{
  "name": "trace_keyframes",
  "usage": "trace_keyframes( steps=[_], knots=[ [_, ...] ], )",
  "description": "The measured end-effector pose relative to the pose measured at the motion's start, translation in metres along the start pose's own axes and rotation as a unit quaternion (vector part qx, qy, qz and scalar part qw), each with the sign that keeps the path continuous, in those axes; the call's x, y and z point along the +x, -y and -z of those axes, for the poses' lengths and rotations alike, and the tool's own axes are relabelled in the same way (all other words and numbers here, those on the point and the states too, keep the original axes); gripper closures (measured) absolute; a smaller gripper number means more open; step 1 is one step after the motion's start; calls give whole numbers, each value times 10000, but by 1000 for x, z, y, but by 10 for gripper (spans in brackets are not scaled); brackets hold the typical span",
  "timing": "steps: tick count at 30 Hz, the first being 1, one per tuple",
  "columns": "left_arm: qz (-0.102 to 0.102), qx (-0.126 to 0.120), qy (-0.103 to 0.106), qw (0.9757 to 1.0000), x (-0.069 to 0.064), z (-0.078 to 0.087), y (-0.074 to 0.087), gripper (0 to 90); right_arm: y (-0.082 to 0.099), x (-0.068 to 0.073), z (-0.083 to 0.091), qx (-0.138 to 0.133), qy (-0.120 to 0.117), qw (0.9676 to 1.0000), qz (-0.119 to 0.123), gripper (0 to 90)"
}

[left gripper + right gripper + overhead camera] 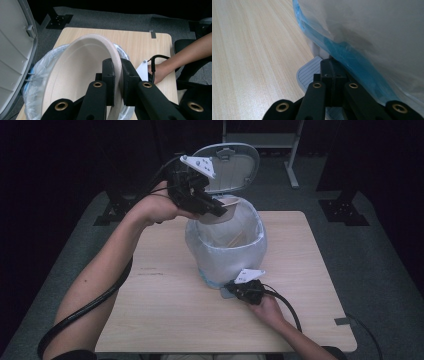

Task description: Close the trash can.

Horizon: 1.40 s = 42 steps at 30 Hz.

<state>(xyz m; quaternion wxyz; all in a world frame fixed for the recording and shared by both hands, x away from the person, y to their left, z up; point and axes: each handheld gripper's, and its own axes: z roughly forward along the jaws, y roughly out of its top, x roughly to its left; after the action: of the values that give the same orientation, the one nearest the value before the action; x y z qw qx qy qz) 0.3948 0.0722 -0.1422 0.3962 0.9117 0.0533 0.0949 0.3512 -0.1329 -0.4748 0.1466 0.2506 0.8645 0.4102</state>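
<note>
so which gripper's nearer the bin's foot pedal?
Right. The right gripper has its shut jaws resting on the pedal at the bin's base; the left gripper is up over the bin rim, holding a paper bowl.

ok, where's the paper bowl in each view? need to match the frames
High view: paper bowl upper centre, tilted over the bin's rim, pinched by the left gripper.
Left gripper view: centre, its rim clamped between the jaws.
Right gripper view: not in it.
Shared landmark: the bin's clear liner bag.
</note>
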Motion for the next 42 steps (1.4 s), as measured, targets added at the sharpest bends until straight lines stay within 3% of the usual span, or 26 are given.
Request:
trace_keyframes(
  steps=[42],
  knots=[
    [207, 82, 83, 9997, 30, -49, -2, 814, -1, 1, 0, 31, 41, 9999, 103, 899]
  ],
)
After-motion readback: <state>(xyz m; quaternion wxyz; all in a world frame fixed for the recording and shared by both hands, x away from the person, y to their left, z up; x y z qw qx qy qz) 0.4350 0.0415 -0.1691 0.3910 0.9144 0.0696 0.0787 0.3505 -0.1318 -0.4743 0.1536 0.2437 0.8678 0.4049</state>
